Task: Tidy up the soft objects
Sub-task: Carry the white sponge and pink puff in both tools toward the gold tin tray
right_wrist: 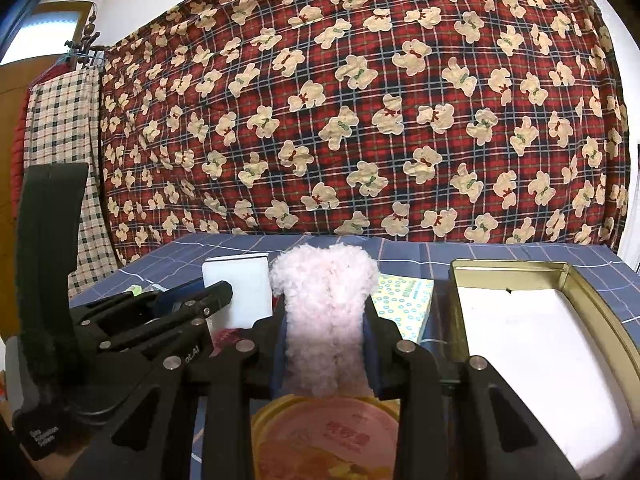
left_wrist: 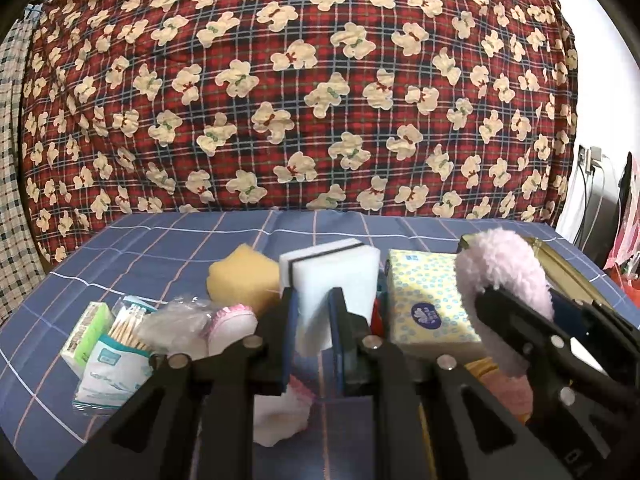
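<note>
My left gripper (left_wrist: 314, 300) is shut on a white sponge with a dark stripe (left_wrist: 332, 280) and holds it above the blue checked cloth; the sponge also shows in the right wrist view (right_wrist: 240, 292). My right gripper (right_wrist: 326, 312) is shut on a fluffy pink soft item (right_wrist: 326, 308), held upright; it shows at the right of the left wrist view (left_wrist: 504, 276). A gold tin (right_wrist: 600, 320) with a white lining stands open to the right. A yellow sponge (left_wrist: 242, 276) lies behind the left gripper.
A yellow tissue pack (left_wrist: 428, 300), a cotton swab packet (left_wrist: 116, 344), a green packet (left_wrist: 86, 332), a crumpled clear bag (left_wrist: 176, 320) and a pink-edged white pad (left_wrist: 280, 412) lie on the cloth. A round pink-lidded container (right_wrist: 328, 440) sits under the right gripper. A bear-print quilt (left_wrist: 300, 92) hangs behind.
</note>
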Tool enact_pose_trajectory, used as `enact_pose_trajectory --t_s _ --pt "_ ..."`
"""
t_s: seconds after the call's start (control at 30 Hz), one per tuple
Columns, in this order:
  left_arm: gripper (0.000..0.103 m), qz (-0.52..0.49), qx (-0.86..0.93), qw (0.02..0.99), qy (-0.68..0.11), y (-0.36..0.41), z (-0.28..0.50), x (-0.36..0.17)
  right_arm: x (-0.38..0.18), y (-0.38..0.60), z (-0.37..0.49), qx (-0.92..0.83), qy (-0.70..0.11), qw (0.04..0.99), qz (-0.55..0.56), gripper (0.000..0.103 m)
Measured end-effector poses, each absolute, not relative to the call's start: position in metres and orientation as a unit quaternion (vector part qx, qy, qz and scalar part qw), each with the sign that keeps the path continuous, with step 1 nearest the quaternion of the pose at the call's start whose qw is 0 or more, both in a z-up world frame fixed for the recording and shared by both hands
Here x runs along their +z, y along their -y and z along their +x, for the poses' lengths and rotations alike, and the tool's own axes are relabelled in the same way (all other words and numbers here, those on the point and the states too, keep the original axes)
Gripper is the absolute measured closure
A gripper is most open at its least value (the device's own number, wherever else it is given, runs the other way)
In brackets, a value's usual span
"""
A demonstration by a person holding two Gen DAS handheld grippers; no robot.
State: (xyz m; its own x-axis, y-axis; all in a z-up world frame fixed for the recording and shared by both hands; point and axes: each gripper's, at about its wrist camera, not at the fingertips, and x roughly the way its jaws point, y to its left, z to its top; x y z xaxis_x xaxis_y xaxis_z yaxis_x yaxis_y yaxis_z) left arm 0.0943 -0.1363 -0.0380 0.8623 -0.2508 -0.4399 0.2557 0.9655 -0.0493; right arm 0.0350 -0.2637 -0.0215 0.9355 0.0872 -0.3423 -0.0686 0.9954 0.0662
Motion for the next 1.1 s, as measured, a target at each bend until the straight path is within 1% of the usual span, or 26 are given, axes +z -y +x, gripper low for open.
enact_pose_trajectory --t_s 0.47,0.83,1.1 --pt "0.09 0.011 -0.138 0.963 -0.229 0.148 0.093 -0.037 -0.021 0.271 0.032 0.025 -0.166 0.985 0.034 0.069" --pt "0.09 -0.002 -0.167 0.959 -0.228 0.161 0.083 -0.019 -0.006 0.283 0.017 0.024 -0.147 0.988 0.041 0.069" --pt "0.09 0.003 -0.204 0.95 -0.236 0.192 0.078 -0.004 0.001 0.326 0.009 -0.027 -0.145 0.988 0.054 0.069"
